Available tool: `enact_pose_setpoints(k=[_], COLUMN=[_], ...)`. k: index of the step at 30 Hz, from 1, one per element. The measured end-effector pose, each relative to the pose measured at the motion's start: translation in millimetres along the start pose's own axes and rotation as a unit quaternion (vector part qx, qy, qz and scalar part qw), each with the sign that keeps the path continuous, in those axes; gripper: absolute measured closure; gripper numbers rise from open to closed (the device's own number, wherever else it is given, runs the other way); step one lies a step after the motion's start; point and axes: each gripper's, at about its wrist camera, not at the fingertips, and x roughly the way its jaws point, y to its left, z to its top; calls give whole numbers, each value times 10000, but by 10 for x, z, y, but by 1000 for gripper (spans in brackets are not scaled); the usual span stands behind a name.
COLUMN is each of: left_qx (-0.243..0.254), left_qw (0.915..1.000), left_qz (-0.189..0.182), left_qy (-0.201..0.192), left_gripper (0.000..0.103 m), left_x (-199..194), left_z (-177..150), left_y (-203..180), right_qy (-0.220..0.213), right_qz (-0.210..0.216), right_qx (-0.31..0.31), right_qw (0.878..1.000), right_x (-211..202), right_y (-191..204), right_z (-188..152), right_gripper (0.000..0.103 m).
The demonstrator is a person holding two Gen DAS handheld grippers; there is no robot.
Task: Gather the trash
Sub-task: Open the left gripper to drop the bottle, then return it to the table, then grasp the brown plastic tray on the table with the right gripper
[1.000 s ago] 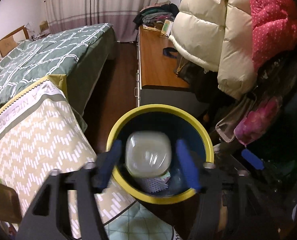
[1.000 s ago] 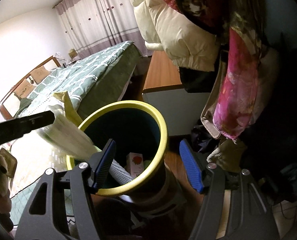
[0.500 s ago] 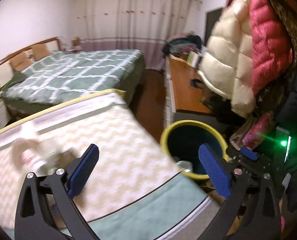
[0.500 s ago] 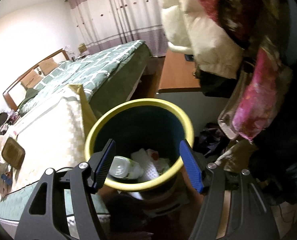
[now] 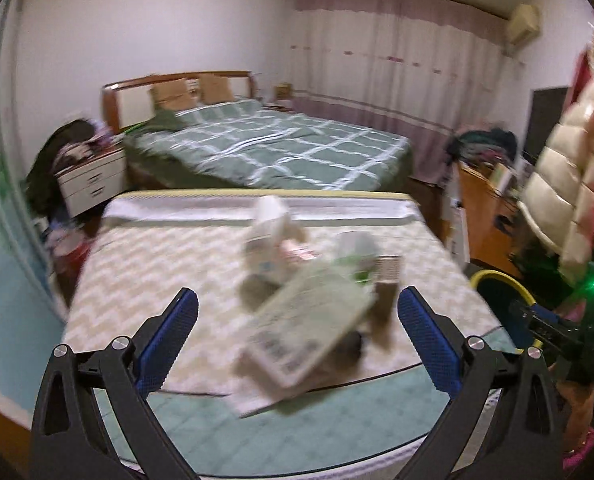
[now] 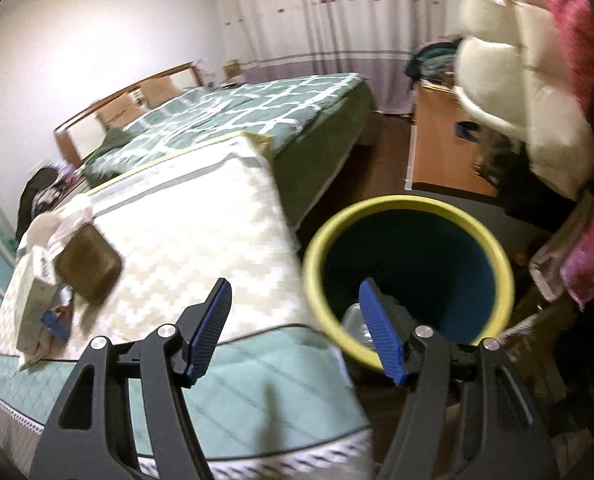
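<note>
The left gripper (image 5: 297, 328) stands wide apart, having just been opening, nothing between its pads, above blurred trash (image 5: 309, 320) heaped on the patterned mattress (image 5: 157, 256). The right gripper (image 6: 295, 328) stands part open and empty, beside the yellow-rimmed bin (image 6: 409, 204), a clear container inside.

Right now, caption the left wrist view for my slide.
Open left tongs face a blurred trash pile on the patterned mattress.

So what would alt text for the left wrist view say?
Open left gripper, holding nothing, points at a blurred pile of trash on a zigzag-patterned mattress. Behind is a green bed; a yellow-rimmed bin peeks in at right.
</note>
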Motion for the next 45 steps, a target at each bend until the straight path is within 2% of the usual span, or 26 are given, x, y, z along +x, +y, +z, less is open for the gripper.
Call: enact_pose_setpoints(k=[3, 6, 12, 17, 23, 28, 35, 40, 43, 45], left_qx=[-234, -353, -454, -478, -547, -526, -503, -447, -435, -416], left_qw=[9995, 9988, 9974, 9958, 9958, 9958, 9963, 9969, 9972, 9974], left_qz=[213, 323, 556, 751, 715, 732, 679, 635, 598, 579], left_qy=[42, 57, -91, -222, -177, -178, -152, -150, -130, -119], left_gripper=[5, 5, 5, 5, 5, 5, 5, 5, 5, 5], left_x=[-1, 3, -94, -174, -173, -159, -133, -131, -117, -105], left_z=[-56, -84, -92, -73, -85, -109, -124, -125, -134, -136], left_y=[311, 460, 646, 762, 834, 850, 820, 761, 724, 698], right_qy=[63, 102, 155, 0, 2, 10, 318, 538, 584, 581], right_qz=[171, 366, 845, 1006, 1163, 970, 916, 1062, 1228, 1327], right_qx=[-197, -410, -965, -1232, -1409, -1276, -1106, -905, -871, -837], right_qw=[9996, 9984, 9916, 9873, 9832, 9871, 9891, 9888, 9869, 9859], right_x=[57, 102, 149, 146, 191, 226, 452, 556, 545, 516], right_y=[258, 549, 1214, 1628, 1954, 1910, 1850, 1794, 1792, 1792], right_z=[14, 20, 17, 173, 351, 321, 307, 285, 268, 267], right_gripper=[40, 40, 40, 40, 40, 40, 53, 64, 76, 93])
